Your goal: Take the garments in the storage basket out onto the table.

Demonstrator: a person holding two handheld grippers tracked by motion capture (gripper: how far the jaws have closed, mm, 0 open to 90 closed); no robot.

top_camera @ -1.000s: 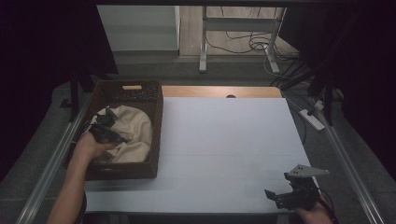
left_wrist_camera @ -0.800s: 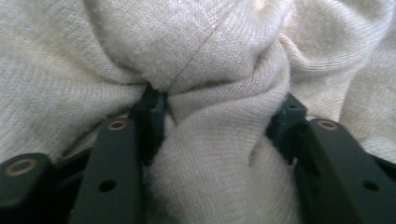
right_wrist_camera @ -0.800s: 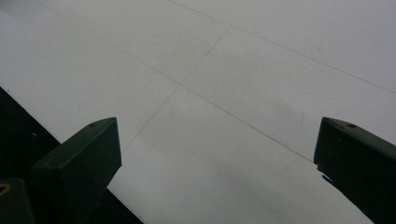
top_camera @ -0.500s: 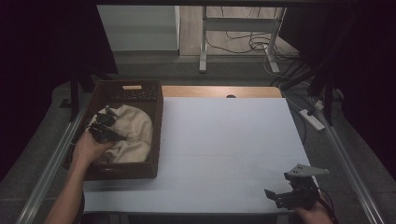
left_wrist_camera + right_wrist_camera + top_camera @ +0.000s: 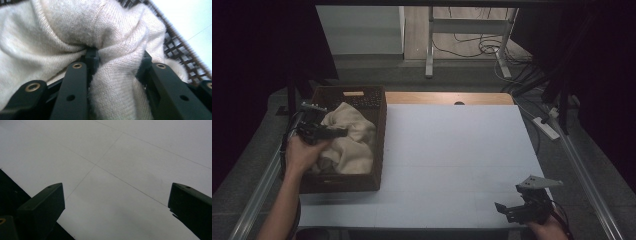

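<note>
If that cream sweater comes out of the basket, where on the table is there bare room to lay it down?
Nearly the whole white tabletop is bare, from the basket on its left across to the right edge, and from the wooden strip at the back to the near edge. The right gripper takes the near right corner. The basket is crowded: the sweater and left gripper fill it.

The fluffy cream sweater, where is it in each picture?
High view: the cream sweater lies bunched in the dark basket at the table's left.
Left gripper view: the sweater is up close, a fold pinched between the black jaws.
Right gripper view: not in it; white table there.
Shared landmark: the basket's lattice wall.
</note>
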